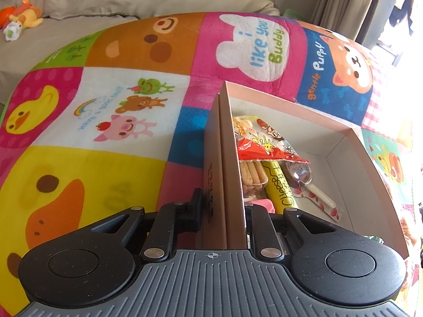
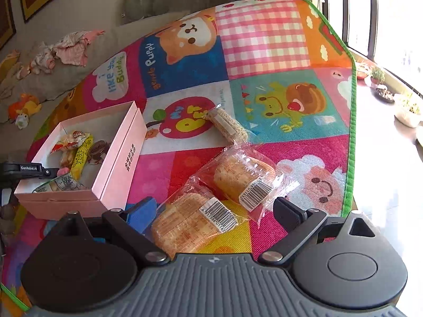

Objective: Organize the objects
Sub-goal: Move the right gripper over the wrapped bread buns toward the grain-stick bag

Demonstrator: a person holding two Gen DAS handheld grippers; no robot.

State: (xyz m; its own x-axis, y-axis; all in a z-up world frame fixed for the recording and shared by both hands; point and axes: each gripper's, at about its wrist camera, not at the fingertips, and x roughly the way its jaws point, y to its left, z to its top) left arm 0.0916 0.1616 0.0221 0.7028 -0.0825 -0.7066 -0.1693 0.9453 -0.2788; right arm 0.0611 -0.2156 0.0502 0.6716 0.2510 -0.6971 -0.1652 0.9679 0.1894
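So there's this big patchwork play mat (image 2: pixel 264 39) with cartoon animals covering the floor, a grey sofa behind it with a plush toy (image 1: pixel 23 17) lying on it, and sunlight coming in from the window side; pretty cosy setup.

Progress-wise I'd say it's sitting somewhere around halfway; the pink box (image 2: pixel 116 163) is already holding a bunch of snacks: a red-and-white packet (image 1: pixel 261 137), a yellow cheese stick (image 1: pixel 280 185), a chocolate lollipop (image 1: pixel 298 174), some biscuit sticks; three things are still lying out on the mat: two clear-wrapped cakes and a cereal bar (image 2: pixel 227 125) further off.

The left gripper (image 1: pixel 223 211) is clamping the near wall of the box, fingers squeezed onto the cardboard, one outside and one inside; looks like it's just steadying the box.

The right gripper (image 2: pixel 211 208) is spread wide with nothing pinched; the nearer cake (image 2: pixel 190 222) is lying right between its fingers, the blue pad on one side and the black finger on the other, pads not pressing the wrapper as far as I can tell; the second cake (image 2: pixel 243 177) is sitting just beyond, its wrapper touching the first; the box is off to the left of both.

My guess is it's lining up to close on that nearer cake.
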